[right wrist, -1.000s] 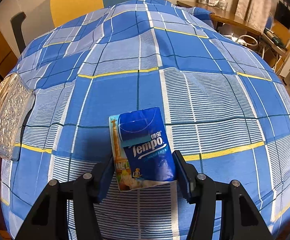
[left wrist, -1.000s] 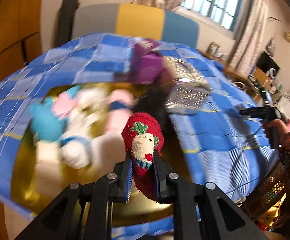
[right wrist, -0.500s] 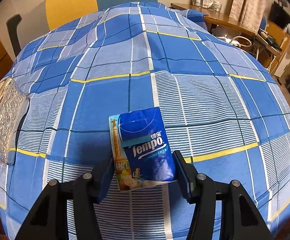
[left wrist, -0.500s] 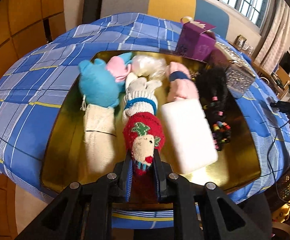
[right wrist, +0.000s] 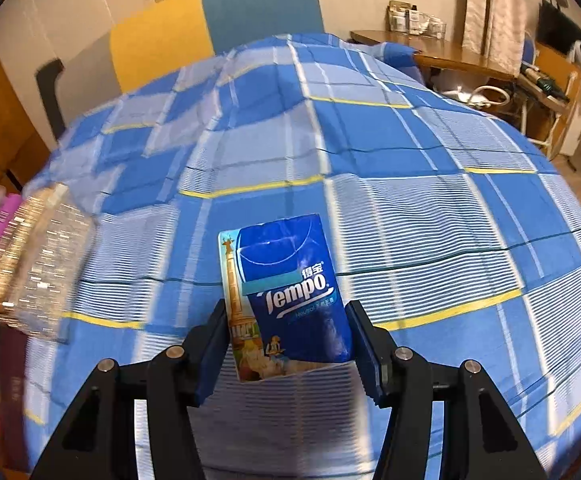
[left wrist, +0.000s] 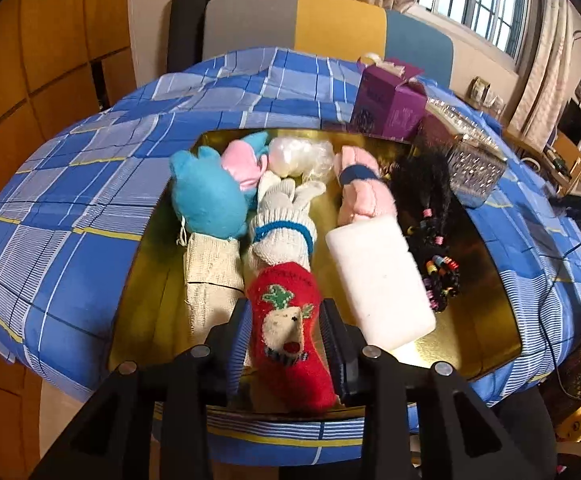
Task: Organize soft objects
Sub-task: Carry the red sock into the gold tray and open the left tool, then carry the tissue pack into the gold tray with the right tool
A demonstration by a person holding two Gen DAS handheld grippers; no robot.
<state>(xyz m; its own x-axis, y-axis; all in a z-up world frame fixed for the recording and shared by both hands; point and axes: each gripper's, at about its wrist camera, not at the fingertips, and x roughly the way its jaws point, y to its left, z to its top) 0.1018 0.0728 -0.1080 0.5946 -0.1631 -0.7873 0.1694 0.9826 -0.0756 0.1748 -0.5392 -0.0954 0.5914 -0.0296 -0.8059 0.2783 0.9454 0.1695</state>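
Observation:
A red Christmas sock [left wrist: 286, 336] with a reindeer face lies at the near edge of the gold tray [left wrist: 154, 300]. My left gripper [left wrist: 286, 308] straddles it, and its jaws are opening, the pads easing off the sock's sides. Also on the tray are a blue plush [left wrist: 206, 196], a white knitted glove [left wrist: 282, 224], a cream sock [left wrist: 210, 272], a white soft block [left wrist: 378, 276], a pink sock [left wrist: 360, 188] and a black beaded hairpiece [left wrist: 430, 216]. My right gripper [right wrist: 286, 312] is shut on a blue Tempo tissue pack [right wrist: 286, 280], held above the checked cloth [right wrist: 410, 208].
A purple box [left wrist: 390, 104] and a clear faceted box [left wrist: 470, 164] stand behind the tray on the right. The faceted box [right wrist: 38, 264] also shows at the left of the right wrist view. A chair back [left wrist: 330, 28] rises behind the table. A desk [right wrist: 450, 56] stands far right.
My left gripper came down over the tray with the red sock and its jaws have spread apart. The right gripper has risen a little with the tissue pack, its view now blurred.

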